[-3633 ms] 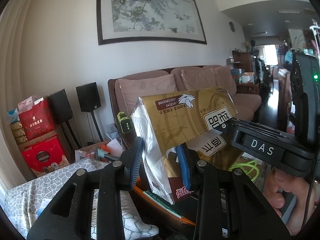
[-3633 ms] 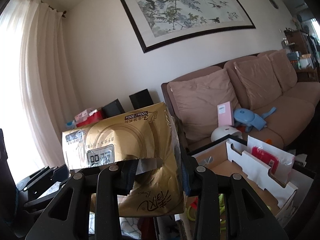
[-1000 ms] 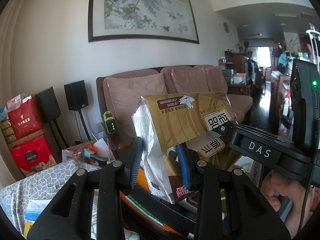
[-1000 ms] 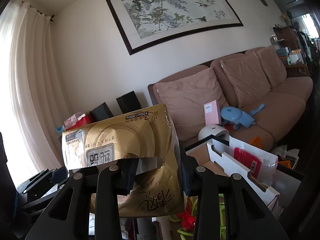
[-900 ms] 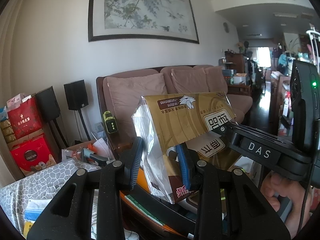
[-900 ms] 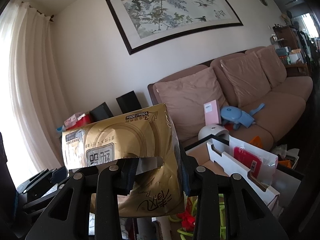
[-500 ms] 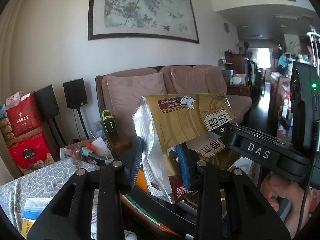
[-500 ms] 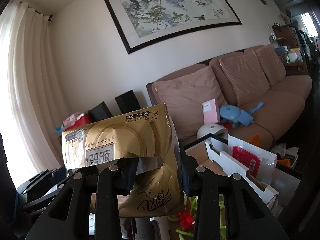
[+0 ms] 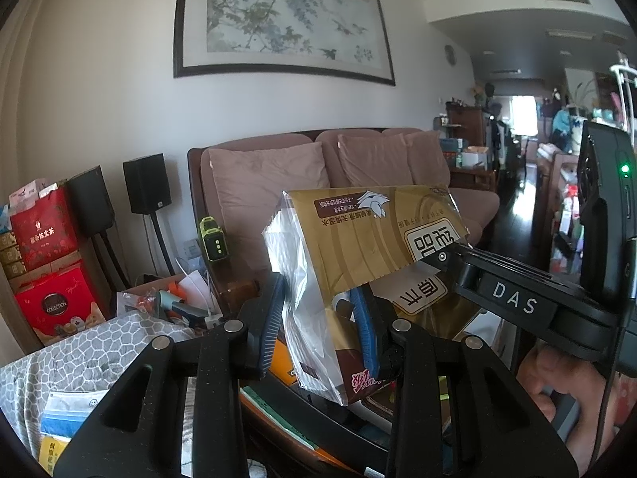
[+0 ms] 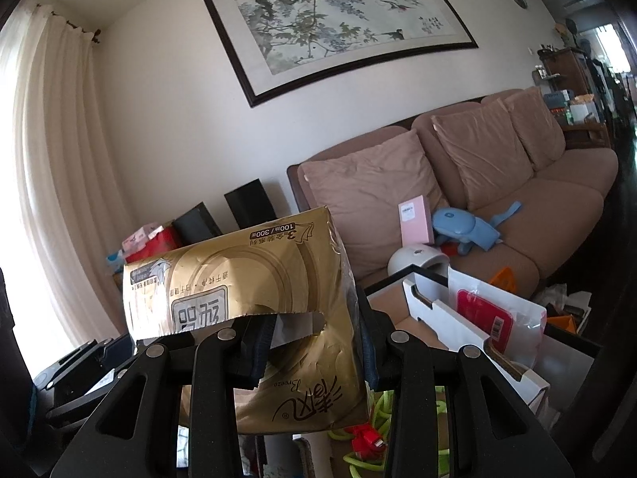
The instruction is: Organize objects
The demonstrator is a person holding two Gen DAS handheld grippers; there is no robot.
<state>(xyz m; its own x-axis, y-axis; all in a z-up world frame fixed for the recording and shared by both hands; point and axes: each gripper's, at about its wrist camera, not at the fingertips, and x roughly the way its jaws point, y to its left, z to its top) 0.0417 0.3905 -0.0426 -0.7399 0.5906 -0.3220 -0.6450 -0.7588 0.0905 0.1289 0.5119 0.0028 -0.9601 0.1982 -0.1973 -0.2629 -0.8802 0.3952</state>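
Both of your grippers are clamped on one gold tissue pack [image 9: 370, 239], held in the air in front of the brown sofa [image 9: 278, 175] with its print upside down. Your left gripper [image 9: 318, 318] pinches the clear plastic end, and your right gripper [image 10: 314, 342] bites the opposite end beside the torn opening. Beyond it, a white divider box [image 10: 446, 314] holds a red-labelled pouch [image 10: 485, 314]
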